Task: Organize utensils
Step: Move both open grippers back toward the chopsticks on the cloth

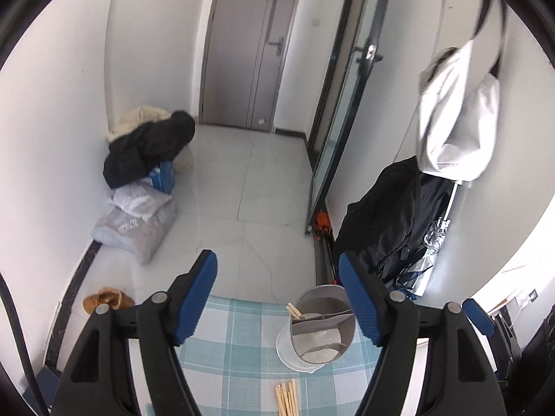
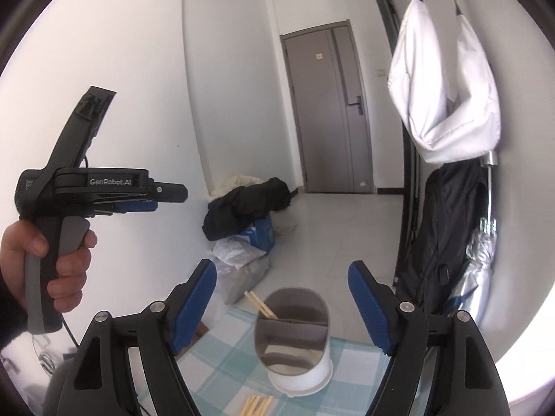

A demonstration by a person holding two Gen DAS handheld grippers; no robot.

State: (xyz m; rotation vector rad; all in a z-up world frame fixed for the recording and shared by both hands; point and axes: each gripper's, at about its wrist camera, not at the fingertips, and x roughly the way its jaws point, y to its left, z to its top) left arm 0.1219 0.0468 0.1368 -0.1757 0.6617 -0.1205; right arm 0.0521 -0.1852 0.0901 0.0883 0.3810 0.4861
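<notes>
Both grippers, left [image 1: 277, 294] and right [image 2: 282, 303], spread, nothing between. Grey-and-white divided plastic utensil holder [image 2: 295, 350] upright on blue checked tablecloth [image 1: 236, 357]; light wooden chopsticks [image 1: 287, 398] loose beside it, one pair [image 2: 260, 304] inside.

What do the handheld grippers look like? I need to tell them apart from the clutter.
Both are black plastic with ribbed blue finger pads and silver pivot pins. The left gripper has a pistol handle with a grey trigger, white "GenRobot.AI" lettering and a thin black cable.
</notes>
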